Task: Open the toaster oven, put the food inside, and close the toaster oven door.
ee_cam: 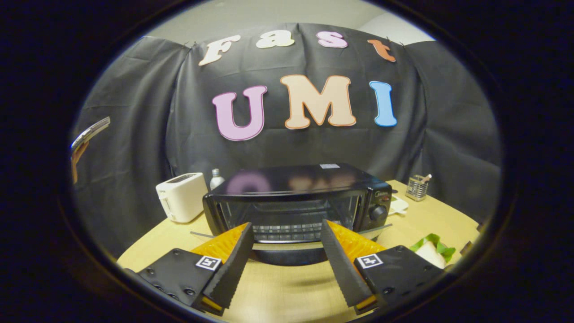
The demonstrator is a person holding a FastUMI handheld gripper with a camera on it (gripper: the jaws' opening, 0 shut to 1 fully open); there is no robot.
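The black toaster oven (pixel 296 179) stands on the wooden table just ahead of my fingers. Its door (pixel 289 255) looks swung down toward me, and the wire rack (pixel 287 226) inside is in plain sight. The door's silver handle bar (pixel 379 229) runs across behind both fingers. My gripper (pixel 286 223) is open, one finger on each side of the door's middle, touching nothing. The food, a sandwich with green lettuce (pixel 432 251), lies on the table to the right of the right finger.
A white pop-up toaster (pixel 181 196) and a small bottle (pixel 216 178) stand left of the oven. A wire holder (pixel 417 186) and a pale dish (pixel 398 205) sit at the back right. The light table (pixel 287 291) stretches beneath the fingers.
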